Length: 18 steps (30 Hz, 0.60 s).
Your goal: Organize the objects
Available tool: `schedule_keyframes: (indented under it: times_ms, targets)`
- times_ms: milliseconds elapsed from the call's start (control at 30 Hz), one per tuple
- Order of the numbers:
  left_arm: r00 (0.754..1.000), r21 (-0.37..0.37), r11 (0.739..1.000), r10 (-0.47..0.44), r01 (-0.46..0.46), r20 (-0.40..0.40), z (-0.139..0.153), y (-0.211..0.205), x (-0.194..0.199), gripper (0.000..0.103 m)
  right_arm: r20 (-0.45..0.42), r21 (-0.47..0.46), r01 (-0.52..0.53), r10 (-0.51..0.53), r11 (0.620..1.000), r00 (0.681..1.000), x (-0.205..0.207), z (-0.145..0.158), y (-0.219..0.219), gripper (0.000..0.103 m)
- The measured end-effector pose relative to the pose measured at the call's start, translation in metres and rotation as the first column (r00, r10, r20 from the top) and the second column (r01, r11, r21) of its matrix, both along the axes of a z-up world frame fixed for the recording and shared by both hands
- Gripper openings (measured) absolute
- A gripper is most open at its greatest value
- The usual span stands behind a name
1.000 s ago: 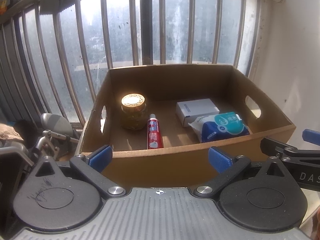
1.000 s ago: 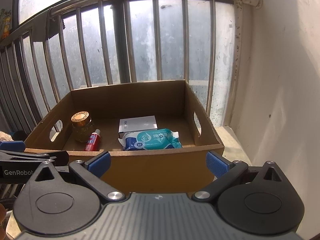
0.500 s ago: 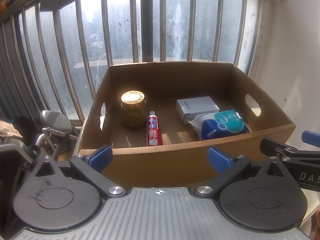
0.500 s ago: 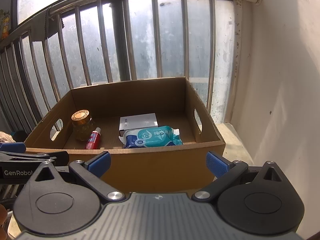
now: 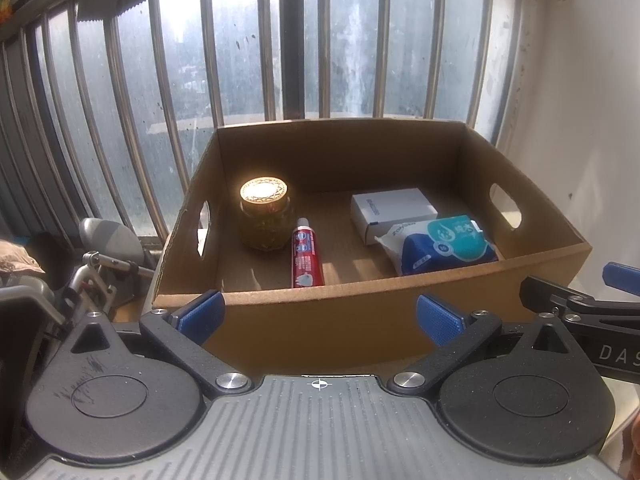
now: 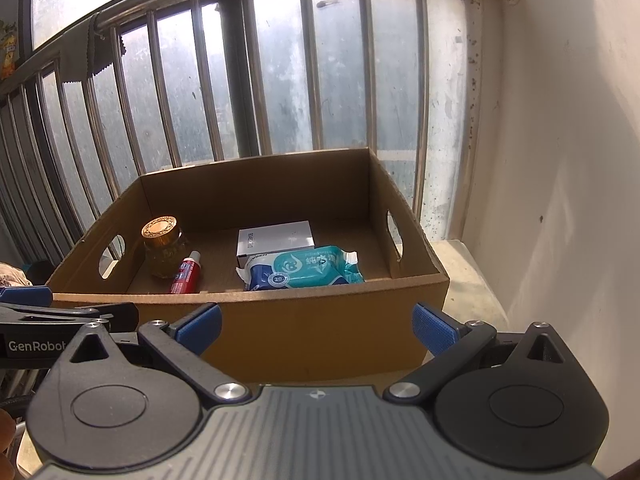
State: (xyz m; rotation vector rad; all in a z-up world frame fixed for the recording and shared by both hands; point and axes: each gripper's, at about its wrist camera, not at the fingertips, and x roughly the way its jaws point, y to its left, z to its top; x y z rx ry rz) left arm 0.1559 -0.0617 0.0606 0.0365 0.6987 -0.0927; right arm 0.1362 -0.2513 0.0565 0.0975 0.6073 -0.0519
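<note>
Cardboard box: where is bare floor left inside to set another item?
In the cardboard box, bare floor runs along the back wall and between the toothpaste tube and white carton. It is crowded where the jar adjoins the tube and the wipes pack overlaps the carton.

box (image 5: 320, 320) 1 | jar (image 5: 264, 216) 1 | toothpaste tube (image 5: 307, 258) 1 | white carton (image 5: 394, 208) 1 | wipes pack (image 5: 444, 245) 1

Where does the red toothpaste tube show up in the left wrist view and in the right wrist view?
Left wrist: the red toothpaste tube lies centre-left on the cardboard box floor, pointing toward the window.
Right wrist: the tube lies at the left of the box, near the front wall.
Shared landmark: the gold-lidded jar, just left of the tube in both.
</note>
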Motion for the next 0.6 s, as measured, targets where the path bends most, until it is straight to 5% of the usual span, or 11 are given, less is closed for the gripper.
schedule_keyframes:
  times_ms: [600]
  targets:
    - [1.0, -0.002, 1.0, -0.005, 0.005, -0.005, 0.0007, 0.0014, 0.0003, 0.102, -0.002, 0.0, 0.0, 0.0, 1.0, 1.0, 0.0001, -0.0003, -0.0008, 0.103]
